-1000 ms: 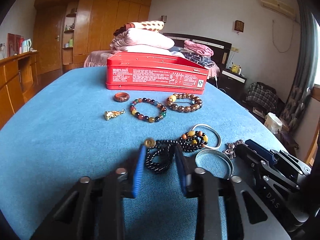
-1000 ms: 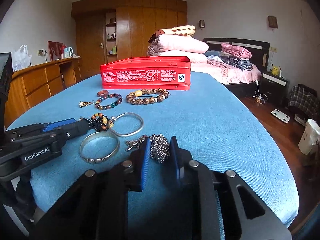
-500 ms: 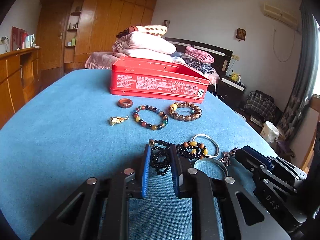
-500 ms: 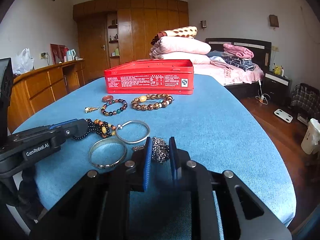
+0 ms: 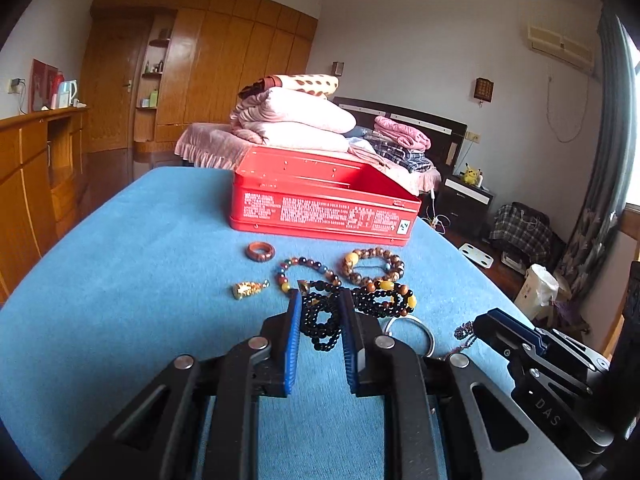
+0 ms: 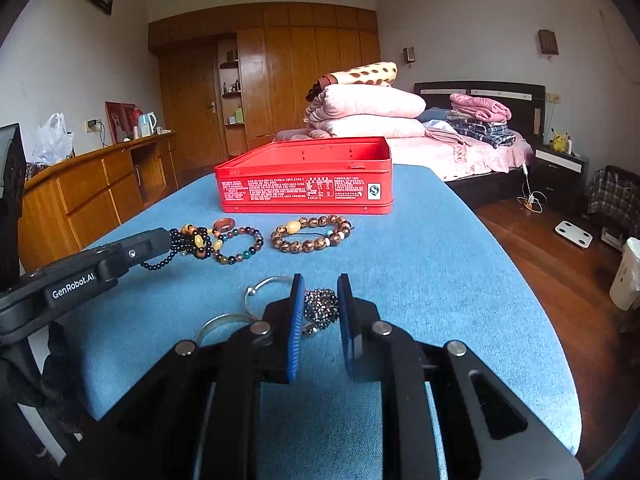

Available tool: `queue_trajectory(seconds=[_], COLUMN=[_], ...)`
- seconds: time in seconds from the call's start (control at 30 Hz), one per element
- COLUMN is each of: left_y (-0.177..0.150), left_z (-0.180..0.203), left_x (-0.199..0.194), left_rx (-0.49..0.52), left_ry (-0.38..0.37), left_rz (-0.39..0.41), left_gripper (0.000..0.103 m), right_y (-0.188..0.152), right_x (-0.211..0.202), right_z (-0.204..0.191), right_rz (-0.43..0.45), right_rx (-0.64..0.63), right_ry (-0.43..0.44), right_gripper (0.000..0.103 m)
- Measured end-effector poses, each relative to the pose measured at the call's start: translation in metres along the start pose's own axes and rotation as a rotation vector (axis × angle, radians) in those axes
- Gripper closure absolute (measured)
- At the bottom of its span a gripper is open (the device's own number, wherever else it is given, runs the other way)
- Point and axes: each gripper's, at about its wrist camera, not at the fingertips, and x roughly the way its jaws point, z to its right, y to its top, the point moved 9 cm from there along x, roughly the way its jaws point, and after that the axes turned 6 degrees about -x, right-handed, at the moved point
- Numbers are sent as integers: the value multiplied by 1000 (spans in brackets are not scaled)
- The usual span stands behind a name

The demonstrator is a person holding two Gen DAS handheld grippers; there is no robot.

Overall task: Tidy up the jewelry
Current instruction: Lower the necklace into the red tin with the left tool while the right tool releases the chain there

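My left gripper (image 5: 320, 316) is clamped on a long black bead strand (image 5: 320, 322): small glossy black beads in bunched loops, with amber and brown beads (image 5: 394, 294) strung in further along. Its jaws have just been closing onto it, and the loops hang between the blue pads above the blue cloth of the table (image 5: 120, 300). My right gripper (image 6: 320, 300) is clamped on a sparkly dark grey bead cluster (image 6: 320, 306), a tight glittering bunch.

The rest of the jewelry lies mid-table, in front of the open red tin (image 6: 306, 184) near the far edge: a brown ring (image 5: 260, 251), a small gold charm (image 5: 250, 290), a multicoloured bead bracelet (image 6: 240, 246) and a brown wooden bead bracelet (image 6: 312, 234). Two silver bangles (image 6: 264, 290) sit toward the near edge, partly hidden behind my right fingers.

The tin's inside floor is out of sight. White print covers its front wall, too small to read. The left tool's side reads "GenRobot.AI" (image 6: 74, 286); the right one's reads "DAS" (image 5: 548, 412).
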Motion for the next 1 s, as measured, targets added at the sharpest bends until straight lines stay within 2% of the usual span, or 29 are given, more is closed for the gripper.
queue_trajectory(seconds=[0.23,0.57,1.0], left_y=[18,54,125], left_z=[3,5,10], left_x=[-1,10,58], left_rx=[0,3,14], left_ry=[-6,-3,8], left_rz=[34,71,119], left_gripper=[84,84,84], right_y=[21,70,151], right_x=[-3,4,55], right_z=[4,15,37], right_rz=[27,92,160], right_rx=[4,-4,10], right_ry=[13,5,17], right_gripper=[88,88,88])
